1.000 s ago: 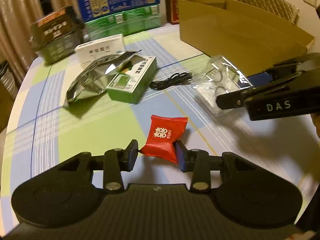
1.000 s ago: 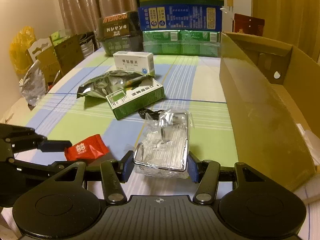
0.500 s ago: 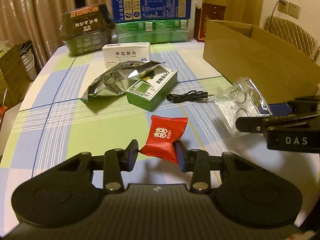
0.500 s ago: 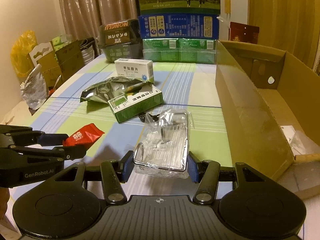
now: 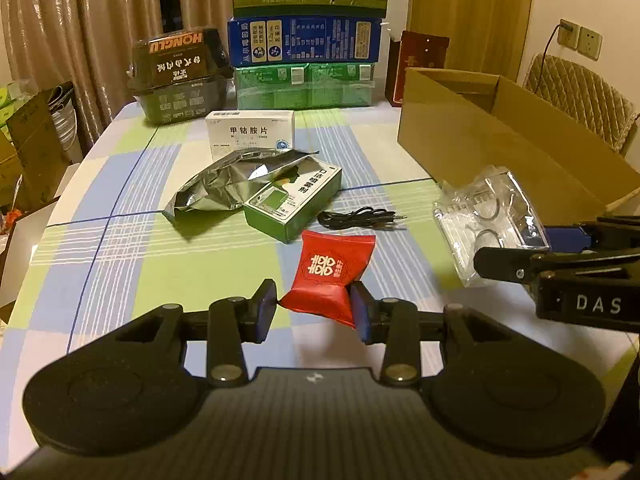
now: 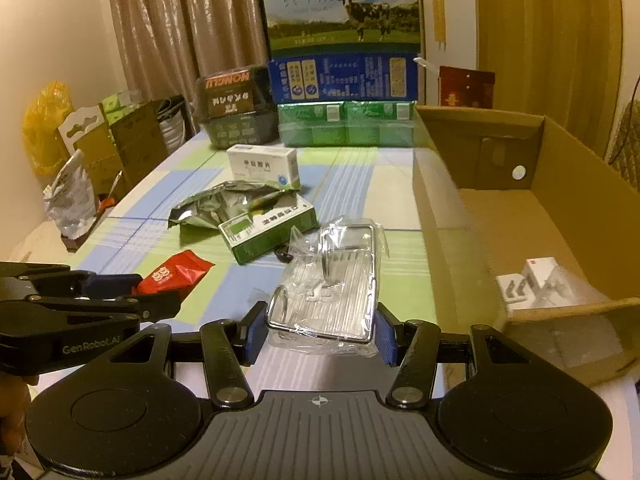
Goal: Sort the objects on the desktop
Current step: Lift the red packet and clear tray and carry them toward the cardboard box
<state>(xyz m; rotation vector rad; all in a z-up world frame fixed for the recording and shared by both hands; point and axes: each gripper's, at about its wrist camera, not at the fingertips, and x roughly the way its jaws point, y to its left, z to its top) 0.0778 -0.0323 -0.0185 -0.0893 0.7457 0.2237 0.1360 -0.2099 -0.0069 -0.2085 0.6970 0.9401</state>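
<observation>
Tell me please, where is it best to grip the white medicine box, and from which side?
Grip the white medicine box across its two short ends, coming from above. It stands on its long edge, apart from the foil bag in front, so both ends are free; the wide face probably exceeds the fingers' opening.

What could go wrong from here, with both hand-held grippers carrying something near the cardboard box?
1. The left hand-held gripper pinches the red packet only at its lower edge, so it might slip or swing loose.
2. The right hand-held gripper holds a metal item in a loose plastic bag; the slick film could let it slide.
3. The cardboard box has a tall near wall; a low carry could clip it.
</observation>
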